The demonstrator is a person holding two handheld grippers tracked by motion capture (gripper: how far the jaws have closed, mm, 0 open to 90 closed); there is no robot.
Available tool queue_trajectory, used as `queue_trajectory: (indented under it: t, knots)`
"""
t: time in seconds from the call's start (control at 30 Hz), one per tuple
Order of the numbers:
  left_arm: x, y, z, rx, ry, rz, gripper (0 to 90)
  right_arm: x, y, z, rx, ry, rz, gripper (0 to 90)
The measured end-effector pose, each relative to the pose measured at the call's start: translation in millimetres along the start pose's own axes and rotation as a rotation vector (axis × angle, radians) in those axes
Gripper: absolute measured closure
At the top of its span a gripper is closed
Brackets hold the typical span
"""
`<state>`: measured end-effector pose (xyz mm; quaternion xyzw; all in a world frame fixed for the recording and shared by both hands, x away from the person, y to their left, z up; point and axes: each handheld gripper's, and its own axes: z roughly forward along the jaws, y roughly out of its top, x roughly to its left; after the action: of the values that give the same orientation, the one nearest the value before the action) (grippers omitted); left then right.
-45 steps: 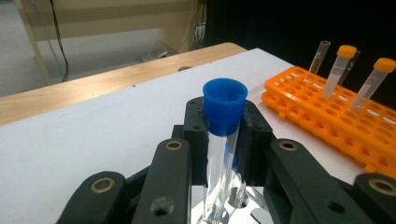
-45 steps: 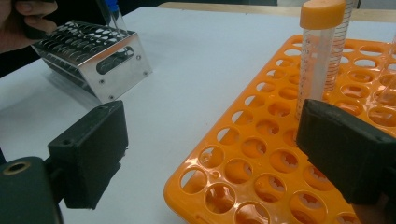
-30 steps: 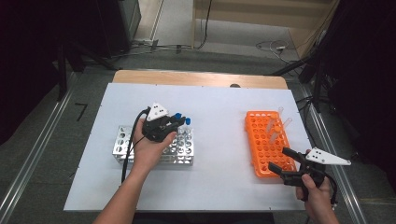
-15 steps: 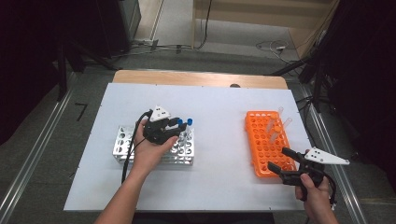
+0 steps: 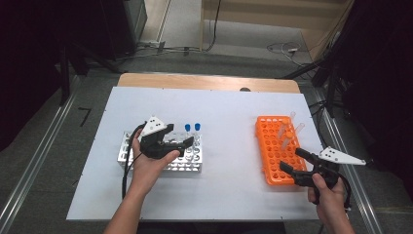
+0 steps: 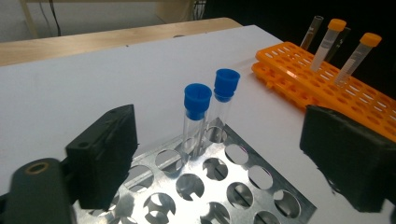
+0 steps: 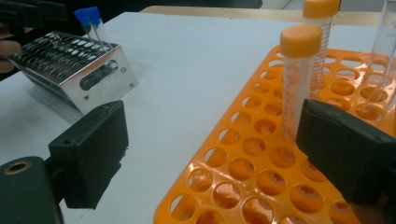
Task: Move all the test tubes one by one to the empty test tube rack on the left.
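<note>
My left gripper has drawn back from the two blue-capped tubes since a second ago, and its jaws have just been opening; they now gape wide with nothing pinched between them. The tubes are clear glass with bright blue caps, standing upright side by side in the far corner of the shiny metal rack. My right gripper hovers, jaws wide, at the near end of the orange rack.
</note>
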<state>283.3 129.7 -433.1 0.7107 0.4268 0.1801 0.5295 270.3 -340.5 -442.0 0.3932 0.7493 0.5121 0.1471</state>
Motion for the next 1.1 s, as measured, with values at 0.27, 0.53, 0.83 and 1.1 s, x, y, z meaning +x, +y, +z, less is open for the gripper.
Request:
queue_trajectory:
  t: [0.27, 0.53, 0.83, 1.1]
  knots:
    - [-4.0, -3.6, -12.0, -0.035, -0.036, -0.021, 1.0, -13.3, 11.4, 11.6, -0.004, -0.041, 0.021, 7.7]
    - [-12.3, -6.3, -13.4, -0.033, -0.066, -0.007, 0.0, -31.5, 14.4, 27.1, 0.014, -0.066, 0.056, 15.5]
    - [-17.3, -5.5, -12.5, -0.027, -0.074, 0.000, 0.0, -35.1, 11.1, 43.6, 0.097, -0.209, 0.079, 46.3]
    - [-19.3, -5.9, -10.5, -0.020, -0.071, 0.008, 0.1, -31.8, 10.7, 55.8, 0.195, -0.272, 0.062, 62.5]
